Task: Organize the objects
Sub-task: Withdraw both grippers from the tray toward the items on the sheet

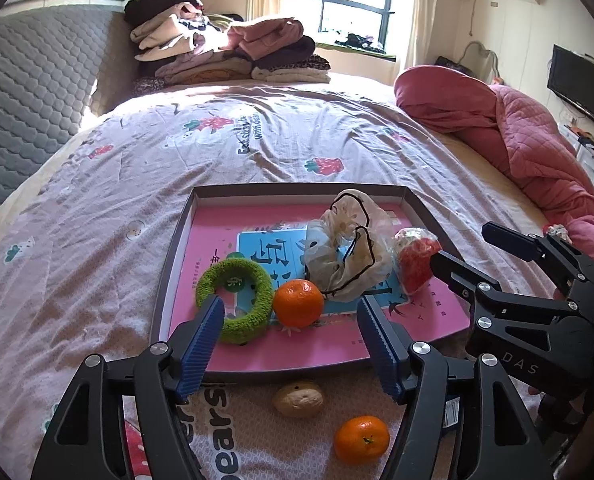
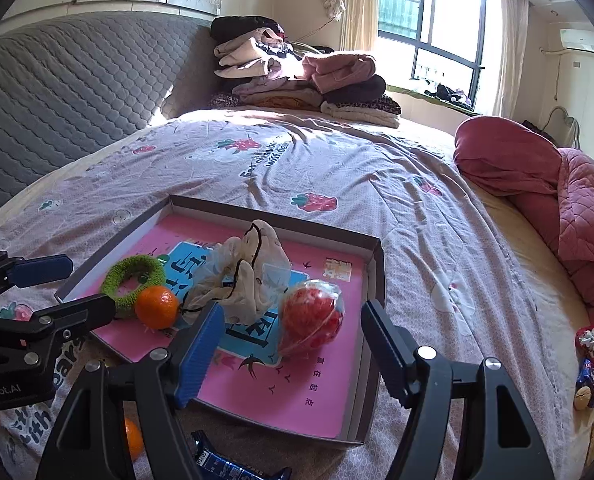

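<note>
A shallow box tray [image 1: 175, 240] with a pink lining lies on the bed. In it rest a green scrunchie [image 1: 237, 304], a mandarin [image 1: 298, 303], a beige scrunchie with black trim [image 1: 349, 248] and a red ball in clear plastic [image 1: 415, 260]. My left gripper [image 1: 291, 306] hovers open over the tray's near edge, with the mandarin seen between its blue pads but untouched. My right gripper [image 2: 293, 310] is open too, above the red ball [image 2: 313, 320], holding nothing. A walnut [image 1: 298, 399] and a second mandarin [image 1: 361, 439] lie on the sheet in front of the tray.
A blue snack wrapper [image 2: 225, 466] lies near the tray's front corner. More small items sit at the bed's right edge [image 2: 591, 360]. Folded clothes [image 1: 225, 48] are piled at the far end, a pink quilt [image 1: 517, 132] is bunched on the right, and a grey headboard [image 1: 29, 92] is on the left.
</note>
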Tool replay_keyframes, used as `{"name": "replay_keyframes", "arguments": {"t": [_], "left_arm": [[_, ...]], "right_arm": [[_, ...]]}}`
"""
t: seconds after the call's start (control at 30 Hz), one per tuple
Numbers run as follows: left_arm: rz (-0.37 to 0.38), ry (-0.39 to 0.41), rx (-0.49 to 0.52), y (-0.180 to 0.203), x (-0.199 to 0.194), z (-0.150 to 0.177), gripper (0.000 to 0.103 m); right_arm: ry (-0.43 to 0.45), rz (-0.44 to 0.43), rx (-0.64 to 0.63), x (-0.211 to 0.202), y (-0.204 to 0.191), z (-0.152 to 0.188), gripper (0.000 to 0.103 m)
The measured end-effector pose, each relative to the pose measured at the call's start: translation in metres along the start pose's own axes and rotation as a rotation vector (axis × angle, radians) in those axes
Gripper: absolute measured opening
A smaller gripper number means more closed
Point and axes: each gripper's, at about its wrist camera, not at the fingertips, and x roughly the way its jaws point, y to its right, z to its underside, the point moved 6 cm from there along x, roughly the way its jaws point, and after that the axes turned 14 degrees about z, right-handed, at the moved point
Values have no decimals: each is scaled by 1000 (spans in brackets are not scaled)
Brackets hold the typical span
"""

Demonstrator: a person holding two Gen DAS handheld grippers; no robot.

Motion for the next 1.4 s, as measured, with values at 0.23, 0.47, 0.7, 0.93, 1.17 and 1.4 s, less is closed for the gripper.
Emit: {"name": "replay_keyframes", "arguments": {"t": [0.23,0.47,0.7,0.93,1.17,1.4], "left_arm": [[-14,26,4,3,-16,-1,72],[-18,57,14,11,-35,-4,73],[-22,79,27,19,-53,-4,73],[-31,103,34,28,-71,-4,73],[-32,116,44,35,-83,0,73],[-51,126,35,34,-93,6,73]], "right_arm": [[35,-4,18,-20,4,-5,70],[69,-14,40,-43,7,-10,70],[107,-19,42,-67,8,-14,70],[138,-27,51,-88,10,-17,70],[142,-37,69,-102,13,-12,70],[150,-30,80,-114,13,-9,70]]}}
